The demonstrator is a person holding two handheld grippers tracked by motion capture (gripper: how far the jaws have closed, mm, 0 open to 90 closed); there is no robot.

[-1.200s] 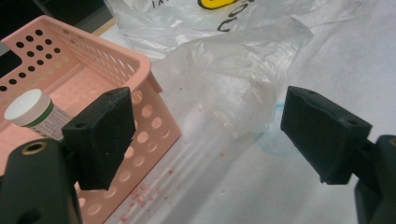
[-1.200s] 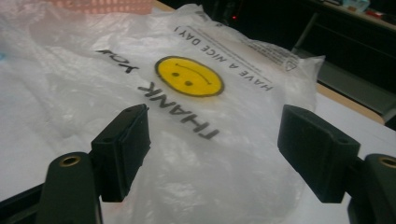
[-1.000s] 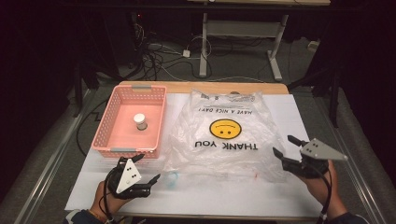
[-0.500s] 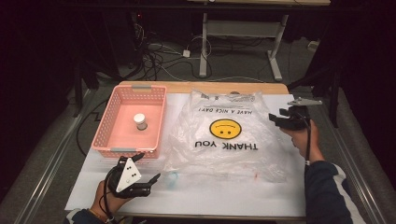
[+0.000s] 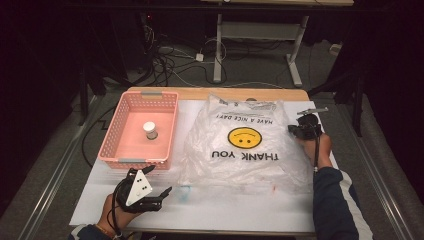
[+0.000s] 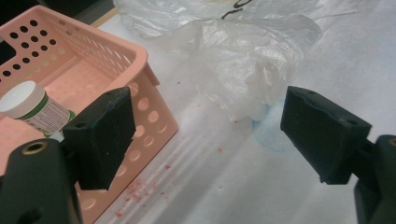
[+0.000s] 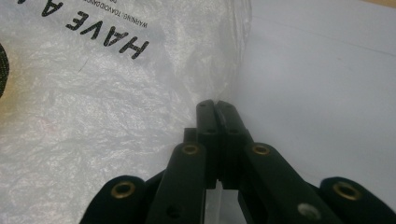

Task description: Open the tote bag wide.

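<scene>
Nearest the person, the left gripper [image 5: 165,192] rests on the white table cover [image 5: 240,210] by the front edge, jaws spread wide with nothing between them; in the left gripper view those jaws frame a bare patch of cover marked with red specks and a faint blue ring. Just beyond, the pink perforated basket [image 5: 117,145] sits at the left; inside it stands a small jar [image 5: 150,130] with a white lid, its label green-banded with print too small to read, and the left jaw cuts off the jar's lower part in the left gripper view.

To the right, the clear plastic bag [image 5: 240,160] lies spread flat on the cover beside the basket; it carries a yellow smiley face with "THANK YOU" and "HAVE A NICE DAY!", which read upside down from the person's side; a line of smaller print near "HAVE A" is too fine to read.

At the bag's right edge, the right gripper [image 5: 291,130] has its jaws just closed, tips pressed together right at the crinkled film; whether a fold of the bag is pinched between them is hard to make out.

Farther back, cables and table legs sit in dim floor.
</scene>
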